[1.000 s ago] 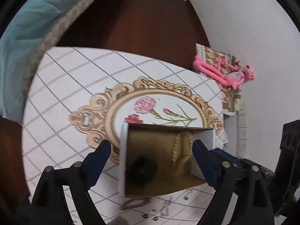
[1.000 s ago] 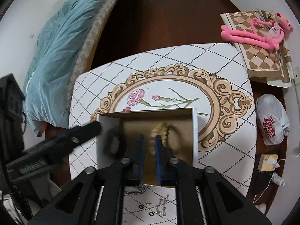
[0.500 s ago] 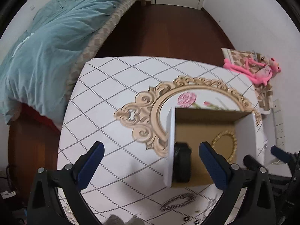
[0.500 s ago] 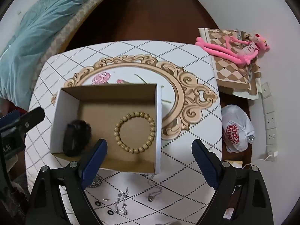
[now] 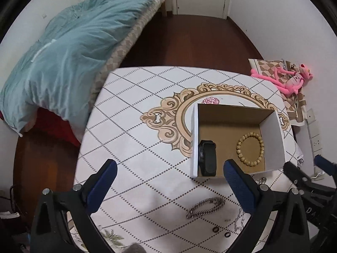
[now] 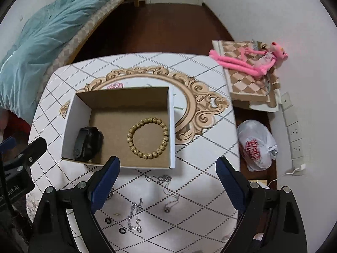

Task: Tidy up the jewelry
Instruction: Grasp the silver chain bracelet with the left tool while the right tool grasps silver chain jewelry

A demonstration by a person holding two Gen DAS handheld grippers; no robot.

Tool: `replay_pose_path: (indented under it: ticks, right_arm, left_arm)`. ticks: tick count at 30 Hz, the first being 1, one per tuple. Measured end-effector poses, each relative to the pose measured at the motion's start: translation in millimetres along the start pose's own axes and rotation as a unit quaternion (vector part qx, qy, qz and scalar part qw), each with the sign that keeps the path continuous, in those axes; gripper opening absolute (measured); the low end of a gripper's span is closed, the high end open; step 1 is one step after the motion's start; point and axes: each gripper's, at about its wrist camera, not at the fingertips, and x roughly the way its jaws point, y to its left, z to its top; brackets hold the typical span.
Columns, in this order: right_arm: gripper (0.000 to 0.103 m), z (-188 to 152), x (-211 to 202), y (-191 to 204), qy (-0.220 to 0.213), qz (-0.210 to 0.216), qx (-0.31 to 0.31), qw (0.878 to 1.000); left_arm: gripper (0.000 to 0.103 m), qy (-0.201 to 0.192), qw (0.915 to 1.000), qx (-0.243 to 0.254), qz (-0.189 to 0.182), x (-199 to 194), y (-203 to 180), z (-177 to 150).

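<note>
We held both tools, the left [image 5: 168,175] and the right [image 6: 167,171], spread and empty above the worktop [image 6: 200,164]. The box [image 6: 171,126] already kept the beads [image 6: 147,138] and a watch [image 6: 88,140], probably sorted. The chains [image 6: 166,187] lay outside; small rings [image 6: 114,225] were hard to identify.

teal duvet [image 5: 63,59], pink plush toy [image 6: 248,61], plastic bag [image 6: 257,147]

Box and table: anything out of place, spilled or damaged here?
Nothing damaged or spilled. The box sits upright with the bead bracelet and watch lying flat inside. Only the chain bracelet, necklace and small rings remain loose on the table.
</note>
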Motion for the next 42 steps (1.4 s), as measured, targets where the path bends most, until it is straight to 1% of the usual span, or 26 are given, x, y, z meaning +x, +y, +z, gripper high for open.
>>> replay_pose_path:
  ticks: [3,10,17,19,21,23,27,30,32,35,36,37,39,40,42]
  right_arm:
    - [0.094,-6.4,-21.6,-0.4,-0.02,-0.004,0.001,1.0]
    - [0.094,-24.9,-73.3,0.6,-0.065,-0.006,-0.002,0.998]
    - [0.094,-40.1,-110.1,0.7,-0.093,0.002,0.005,0.996]
    - [0.094,-43.9,-115.4,0.0,-0.099,0.007,0.008,0.995]
    - [0.094,-49.5,-116.0,0.2,-0.097,0.015,0.01,0.995]
    - [0.094,-56.2,-109.9,0.1,-0.086,0.025,0.015,0.996]
    - [0.094,-79.4,-71.2,5.5,-0.04,0.032,0.012,0.999]
    - [0.094,-100.5,-31.9,6.1,0.002,0.043,0.021,0.999]
    - [0.094,-114.8,-3.2,2.8,0.029,0.06,0.039,0.997]
    - [0.092,-131.6,30.2,0.6,0.056,0.072,0.058,0.994]
    - [0.087,-135.6,37.7,1.0,0.06,0.072,0.061,0.994]
    - [0.079,-139.8,44.4,1.5,0.06,0.074,0.063,0.993]
    - [0.074,-147.2,54.2,4.1,0.058,0.075,0.064,0.993]
    - [0.068,-149.7,56.7,6.4,0.054,0.08,0.063,0.993]
    - [0.065,-152.2,58.8,13.8,0.039,0.079,0.052,0.995]
  left_arm:
    - [0.103,-0.021,0.9998,0.003,0.007,-20.3,2.6,-7.4]
    - [0.103,-0.058,0.9983,0.01,0.007,-61.5,6.4,-22.5]
    - [0.103,-0.068,0.9976,0.009,-0.004,-87.6,13.0,-37.0]
    - [0.103,-0.072,0.9974,0.008,-0.001,-91.1,14.2,-41.7]
    - [0.103,-0.067,0.9978,0.003,0.001,-90.0,16.0,-45.1]
    - [0.103,-0.06,0.9982,-0.003,0.003,-84.1,18.0,-50.7]
    - [0.103,-0.04,0.9991,-0.008,0.011,-61.9,18.1,-69.1]
    - [0.103,-0.014,0.9998,-0.009,0.015,-37.8,17.5,-86.8]
    - [0.103,0.007,0.9998,-0.007,0.019,-19.3,15.3,-98.8]
    - [0.103,0.039,0.999,-0.006,0.021,7.4,14.6,-115.1]
    - [0.103,0.046,0.9987,-0.006,0.022,12.4,14.8,-118.5]
    - [0.103,0.053,0.9984,-0.005,0.021,19.4,15.2,-123.0]
    - [0.103,0.064,0.9977,-0.006,0.024,28.0,17.8,-129.1]
    - [0.103,0.067,0.9975,-0.006,0.022,31.3,18.9,-131.9]
    - [0.103,0.068,0.9973,-0.004,0.026,36.2,20.7,-135.5]
